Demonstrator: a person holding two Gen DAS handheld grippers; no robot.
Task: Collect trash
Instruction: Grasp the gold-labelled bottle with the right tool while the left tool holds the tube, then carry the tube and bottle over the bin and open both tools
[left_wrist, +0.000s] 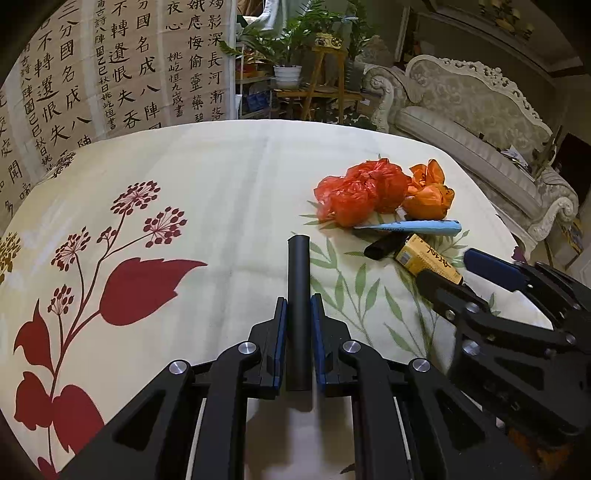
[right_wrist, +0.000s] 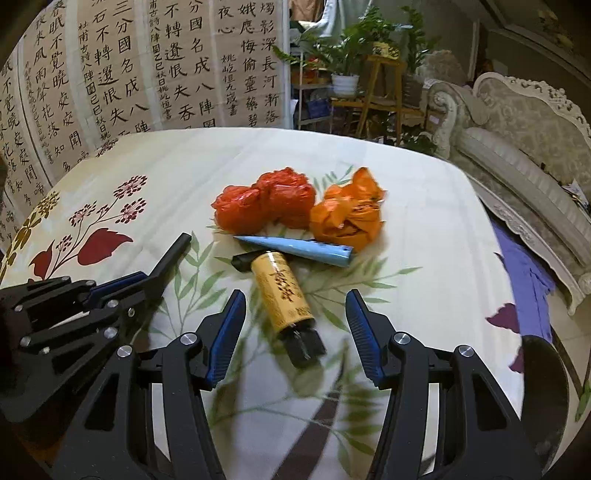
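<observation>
The left gripper (left_wrist: 298, 306) had its jaws clamped on a matte black tube (left_wrist: 297, 295), its long axis pointing away along the fingers. Beyond it on the floral-clothed desk (left_wrist: 221, 177), uncollected trash remained (red bag, orange wrapper, blue cone). The right gripper (right_wrist: 295, 325), jaws open, straddled the yellow-labelled cylinder (right_wrist: 282, 291), lying lengthwise between them.
</observation>
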